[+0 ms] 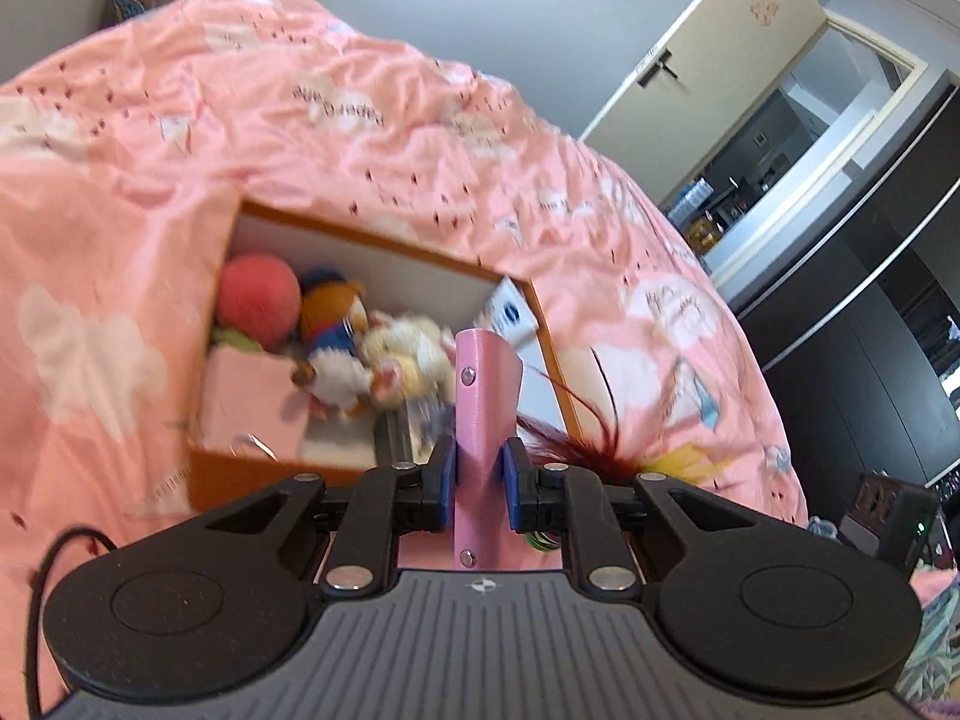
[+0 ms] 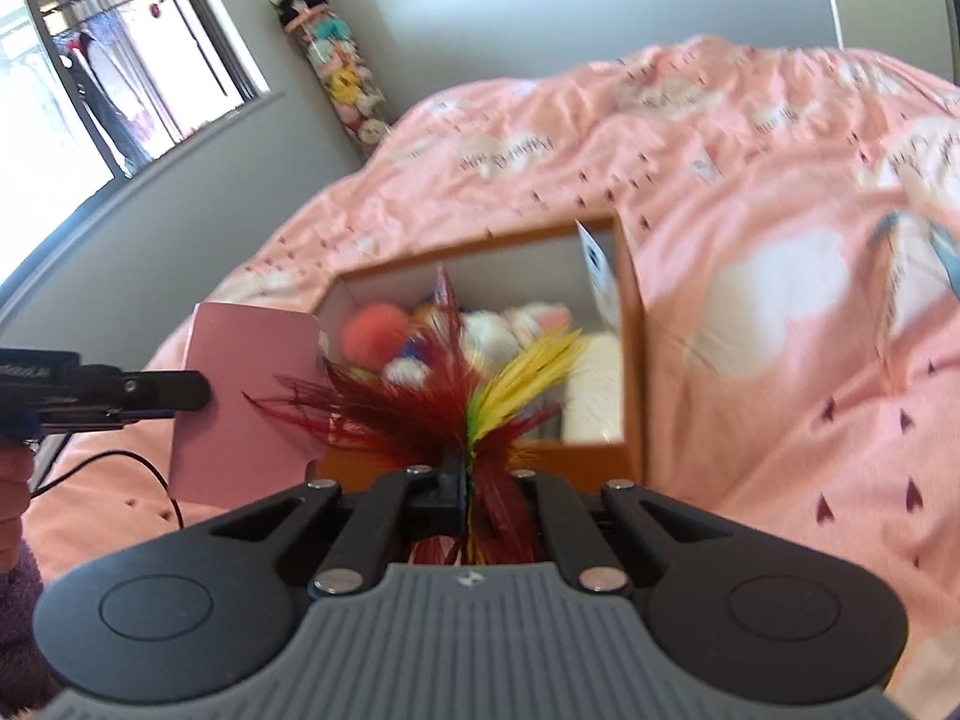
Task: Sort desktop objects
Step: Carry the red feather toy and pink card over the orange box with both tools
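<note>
My left gripper (image 1: 479, 468) is shut on a flat pink plate-like object (image 1: 480, 402), held edge-on above the near rim of an orange box (image 1: 216, 474). From the right wrist view the same pink object (image 2: 240, 396) shows its broad face, with the left gripper (image 2: 180, 393) clamped on it. My right gripper (image 2: 474, 480) is shut on a red, yellow and green feather toy (image 2: 456, 402), in front of the orange box (image 2: 633, 360). The feathers (image 1: 576, 444) also show at the left gripper's right. Inside the box lie a red ball (image 1: 258, 303), plush toys (image 1: 366, 360) and a pink pouch (image 1: 252, 402).
The box rests on a bed with a rumpled pink quilt (image 1: 360, 138). A black cable (image 2: 138, 468) trails over the quilt at left. A tall tube of plush toys (image 2: 342, 78) stands by the grey wall. A doorway and dark cabinets (image 1: 852, 252) lie to the right.
</note>
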Demonstrator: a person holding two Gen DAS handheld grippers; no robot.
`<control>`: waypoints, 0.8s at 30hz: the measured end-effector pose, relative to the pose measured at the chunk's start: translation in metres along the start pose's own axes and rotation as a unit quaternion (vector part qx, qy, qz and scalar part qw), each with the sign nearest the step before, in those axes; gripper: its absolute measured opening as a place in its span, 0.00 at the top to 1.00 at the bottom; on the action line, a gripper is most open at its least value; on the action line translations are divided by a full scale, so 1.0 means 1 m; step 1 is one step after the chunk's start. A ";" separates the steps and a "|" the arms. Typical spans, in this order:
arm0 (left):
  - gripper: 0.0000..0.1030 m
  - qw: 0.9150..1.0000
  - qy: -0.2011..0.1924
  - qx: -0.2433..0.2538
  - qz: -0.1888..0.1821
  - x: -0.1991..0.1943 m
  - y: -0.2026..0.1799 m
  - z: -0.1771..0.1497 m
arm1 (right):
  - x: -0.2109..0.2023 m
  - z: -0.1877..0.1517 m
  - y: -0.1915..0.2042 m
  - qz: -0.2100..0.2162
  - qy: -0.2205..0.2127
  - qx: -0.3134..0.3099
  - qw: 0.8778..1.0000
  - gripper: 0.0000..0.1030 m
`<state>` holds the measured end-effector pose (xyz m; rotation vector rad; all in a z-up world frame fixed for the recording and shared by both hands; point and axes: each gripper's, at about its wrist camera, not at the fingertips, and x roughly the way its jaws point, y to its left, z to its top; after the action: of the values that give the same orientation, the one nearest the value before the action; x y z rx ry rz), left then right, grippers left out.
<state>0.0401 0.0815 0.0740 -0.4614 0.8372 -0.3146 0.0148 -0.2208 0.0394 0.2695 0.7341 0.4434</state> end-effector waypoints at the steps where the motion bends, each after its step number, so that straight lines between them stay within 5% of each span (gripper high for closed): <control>1: 0.82 1.000 -0.004 -0.002 0.002 -0.003 0.002 0.005 | -0.001 0.005 0.002 0.006 -0.006 0.000 1.000 0.97; 14: 0.82 0.999 -0.042 0.002 0.034 -0.010 0.017 0.060 | -0.002 0.067 0.016 0.019 -0.083 -0.010 0.996 0.98; 24: 0.82 0.998 0.024 -0.023 0.056 0.053 0.050 0.067 | 0.043 0.085 0.003 -0.016 -0.059 -0.007 0.998 0.98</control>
<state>0.1294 0.1193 0.0535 -0.4482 0.9143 -0.2033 0.1011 -0.2045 0.0764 0.2680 0.6199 0.3981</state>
